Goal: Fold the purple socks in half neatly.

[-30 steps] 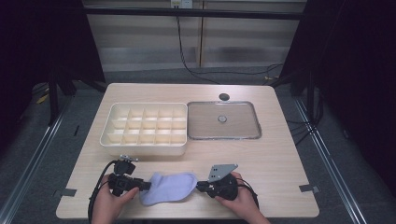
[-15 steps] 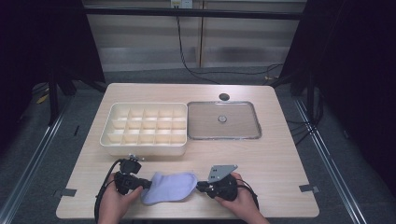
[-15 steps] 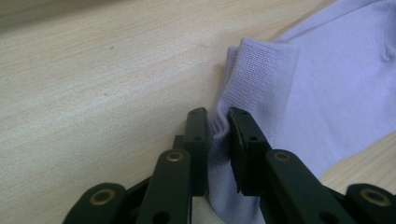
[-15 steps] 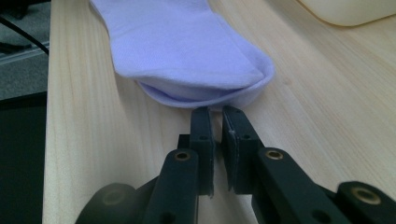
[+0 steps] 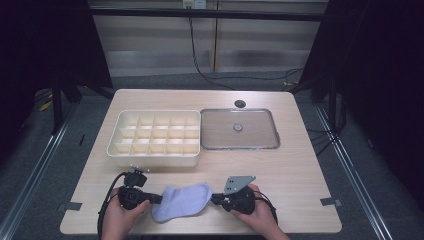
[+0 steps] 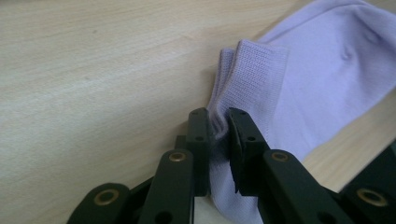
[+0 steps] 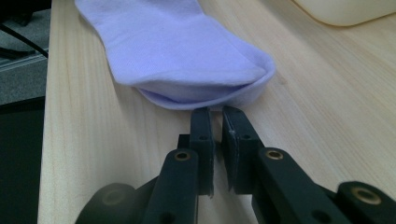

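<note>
A pale purple sock (image 5: 182,201) lies flat near the table's front edge, between my two grippers. My left gripper (image 5: 156,199) is at its left end. In the left gripper view the jaws (image 6: 219,122) have just been closing and now pinch the ribbed cuff of the sock (image 6: 317,84) between their pads. My right gripper (image 5: 214,198) is at the sock's right end. In the right gripper view its jaws (image 7: 217,114) stand shut with only a thin slit between them, tips just short of the folded toe of the sock (image 7: 187,46), and nothing is between them.
A cream box with several compartments (image 5: 155,159) stands behind the sock, its corner (image 7: 345,11) also in the right gripper view. A flat metal tray (image 5: 220,132) with a small knob lies to its right. A dark round hole (image 5: 240,103) marks the table's back.
The left gripper's jaws have closed onto the sock's left edge. The right gripper and the sock have stayed where they were.
</note>
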{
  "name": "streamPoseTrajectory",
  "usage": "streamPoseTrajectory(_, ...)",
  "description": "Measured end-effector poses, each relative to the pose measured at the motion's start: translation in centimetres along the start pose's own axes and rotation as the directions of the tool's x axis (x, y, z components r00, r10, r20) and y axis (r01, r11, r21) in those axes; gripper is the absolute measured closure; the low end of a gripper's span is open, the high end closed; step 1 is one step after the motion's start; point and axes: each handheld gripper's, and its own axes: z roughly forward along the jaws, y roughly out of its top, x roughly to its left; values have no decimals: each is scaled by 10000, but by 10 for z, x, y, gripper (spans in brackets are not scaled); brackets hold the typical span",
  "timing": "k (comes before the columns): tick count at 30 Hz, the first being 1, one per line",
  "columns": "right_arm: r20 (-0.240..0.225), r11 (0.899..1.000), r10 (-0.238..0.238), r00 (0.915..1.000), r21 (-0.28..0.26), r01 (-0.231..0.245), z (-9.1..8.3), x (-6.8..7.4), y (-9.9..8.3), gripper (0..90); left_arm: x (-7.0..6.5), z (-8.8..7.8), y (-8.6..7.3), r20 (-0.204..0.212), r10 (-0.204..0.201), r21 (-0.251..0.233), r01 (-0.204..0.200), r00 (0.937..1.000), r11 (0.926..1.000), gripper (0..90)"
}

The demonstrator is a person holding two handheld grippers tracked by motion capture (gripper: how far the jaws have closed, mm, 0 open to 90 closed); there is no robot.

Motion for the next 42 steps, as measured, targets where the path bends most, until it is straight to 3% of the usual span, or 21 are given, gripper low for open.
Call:
streamPoseTrajectory(6, -19, 10000, -30, 10000, -15, 30, 0, -1, 0, 831, -4, -11, 3, 463, 0, -51, 3, 9989, 10000, 798)
streamPoseTrajectory(10, -45, 10000, -39, 10000, 9, 39, 0, -1, 0, 831, -5, -15, 5, 500, -44, -74, 48, 9987, 10000, 799)
streamPoseTrajectory(14, -53, 10000, -55, 10000, 8, 55, 0, -2, 0, 833, -5, -19, 7, 704, -349, -294, 371, 9969, 9989, 799)
streamPoseTrajectory(15, -40, 10000, -82, 10000, 3, 82, 0, -2, 0, 833, -5, -21, 8, 783, -234, -260, 255, 9967, 9993, 799)
streamPoseTrajectory(34, -56, 9998, -179, 9998, 73, 180, 1, -1, 2, 871, -9, -19, 15, 839, -334, -323, 362, 9959, 9988, 798)
streamPoseTrajectory(37, -10, 9996, -196, 9998, 210, 196, 1, 0, 4, 890, -10, -19, 16, 766, -147, -254, 167, 9970, 9995, 797)
streamPoseTrajectory(39, -8, 9998, 29, 10000, 206, -29, 1, -1, 3, 900, -12, -18, 16, 761, -353, -329, 379, 9965, 9987, 796)
streamPoseTrajectory(41, 77, 9997, -29, 10000, 234, 27, 0, -3, 4, 900, -12, -18, 17, 797, -295, -282, 319, 9964, 9991, 796)
streamPoseTrajectory(42, 236, 9995, -78, 9997, 322, 70, -1, -3, 4, 900, -12, -20, 17, 787, -83, -170, 96, 9969, 9998, 796)
